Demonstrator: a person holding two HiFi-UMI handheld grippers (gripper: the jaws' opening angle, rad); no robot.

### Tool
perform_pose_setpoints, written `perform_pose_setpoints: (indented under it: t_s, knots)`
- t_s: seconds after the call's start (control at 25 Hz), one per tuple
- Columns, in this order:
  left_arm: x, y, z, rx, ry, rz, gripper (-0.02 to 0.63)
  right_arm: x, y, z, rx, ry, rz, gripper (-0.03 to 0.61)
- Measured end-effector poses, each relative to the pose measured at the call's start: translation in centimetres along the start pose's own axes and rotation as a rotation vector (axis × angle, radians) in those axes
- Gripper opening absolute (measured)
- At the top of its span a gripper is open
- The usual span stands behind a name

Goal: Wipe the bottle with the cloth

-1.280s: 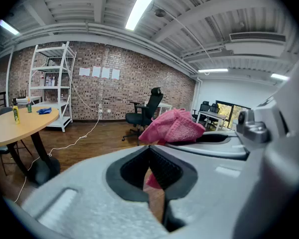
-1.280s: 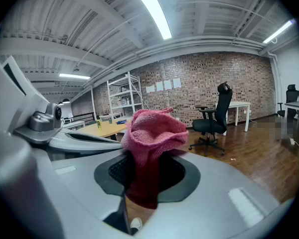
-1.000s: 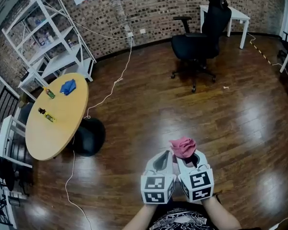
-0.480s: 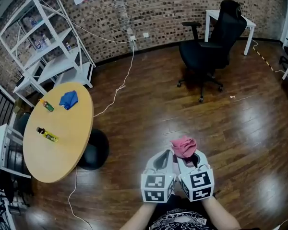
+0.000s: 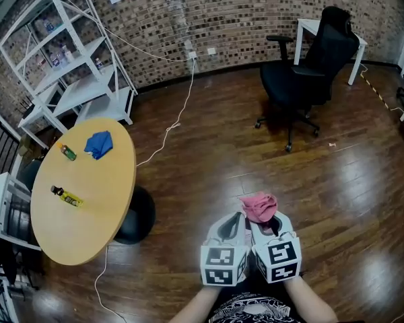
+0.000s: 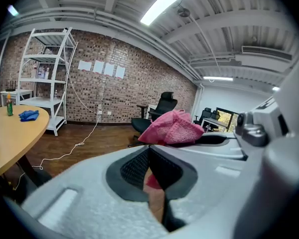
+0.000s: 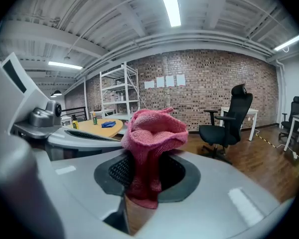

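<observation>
The right gripper is pinching the pink cloth in closed jaws; the left gripper is sitting shut and empty beside it. Approach seems in hand: the yellow bottle is waiting well apart on the round table, needing the left's grasp

Coarse-knit cloth, glossy wooden floor

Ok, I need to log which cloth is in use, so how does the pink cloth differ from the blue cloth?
The pink cloth is bunched up and clamped in the right gripper's shut jaws, sticking up out of them; the blue cloth lies loose on the round table. The pink cloth is held over the wooden floor, away from the table; the blue cloth rests near the table's far edge. Both are small crumpled cloths.
</observation>
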State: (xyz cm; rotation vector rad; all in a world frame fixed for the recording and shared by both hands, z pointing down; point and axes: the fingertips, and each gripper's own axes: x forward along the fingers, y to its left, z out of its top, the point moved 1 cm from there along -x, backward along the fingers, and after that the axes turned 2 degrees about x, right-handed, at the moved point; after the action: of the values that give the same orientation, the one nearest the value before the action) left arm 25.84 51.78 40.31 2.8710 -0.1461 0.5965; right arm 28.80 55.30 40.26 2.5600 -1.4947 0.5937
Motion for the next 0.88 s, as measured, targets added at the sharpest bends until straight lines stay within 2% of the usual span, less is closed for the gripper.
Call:
perform_pose_setpoints:
  t_s: [0.28,0.6,0.88]
  knots:
    - [5.3,3.5,2.6,-0.005,0.013,0.025,0.003,6.2,-2.4,2.6,0.002,0.005,0.032,0.1]
    - [11.6,9.7,7.7,-0.025,0.0,0.119,0.003,15.3,-4.9,7.6,-0.027,0.005,0.108,0.1]
    - [15.6,14.1,10.1,-0.064,-0.015,0.22,0.003,21.8,-5.8,10.1,-0.07,0.024,0.211,0.1]
